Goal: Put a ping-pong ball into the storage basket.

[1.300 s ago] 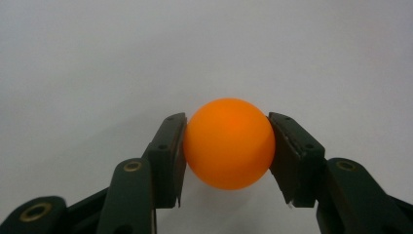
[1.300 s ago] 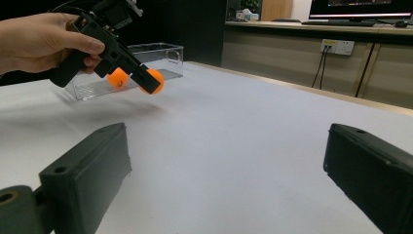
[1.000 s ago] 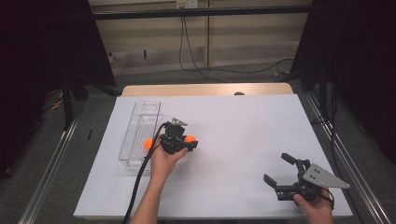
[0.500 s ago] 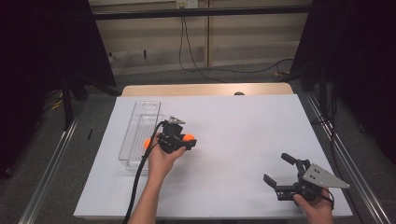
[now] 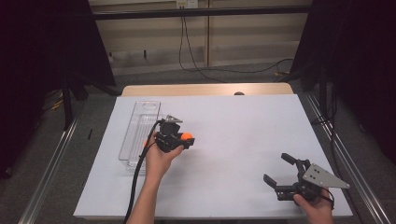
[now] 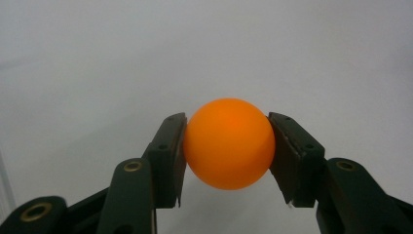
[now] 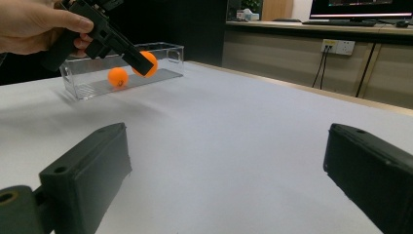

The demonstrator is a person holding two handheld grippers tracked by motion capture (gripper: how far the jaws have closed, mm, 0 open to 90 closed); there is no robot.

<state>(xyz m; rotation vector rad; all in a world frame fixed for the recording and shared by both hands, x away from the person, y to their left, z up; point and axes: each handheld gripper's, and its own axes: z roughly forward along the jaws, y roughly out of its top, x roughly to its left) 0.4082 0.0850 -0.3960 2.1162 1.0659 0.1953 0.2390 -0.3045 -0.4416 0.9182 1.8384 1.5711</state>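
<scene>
- Beside the clear plastic tray (image 5: 140, 130), the left hand-held gripper (image 6: 227, 146) is clamped on 1 orange ping-pong ball (image 6: 228, 143), held off the white surface (image 5: 233, 130).
- Inside that tray lies a 2nd orange ball (image 7: 118, 77).
- From the held ball, the tray sits just to the left in the high view, its long axis running away from the person; the coming move probably turns on that short sideways shift.
- Far off at the near right corner, the right hand-held gripper (image 5: 285, 173) rests with its jaws apart and nothing between them.
</scene>
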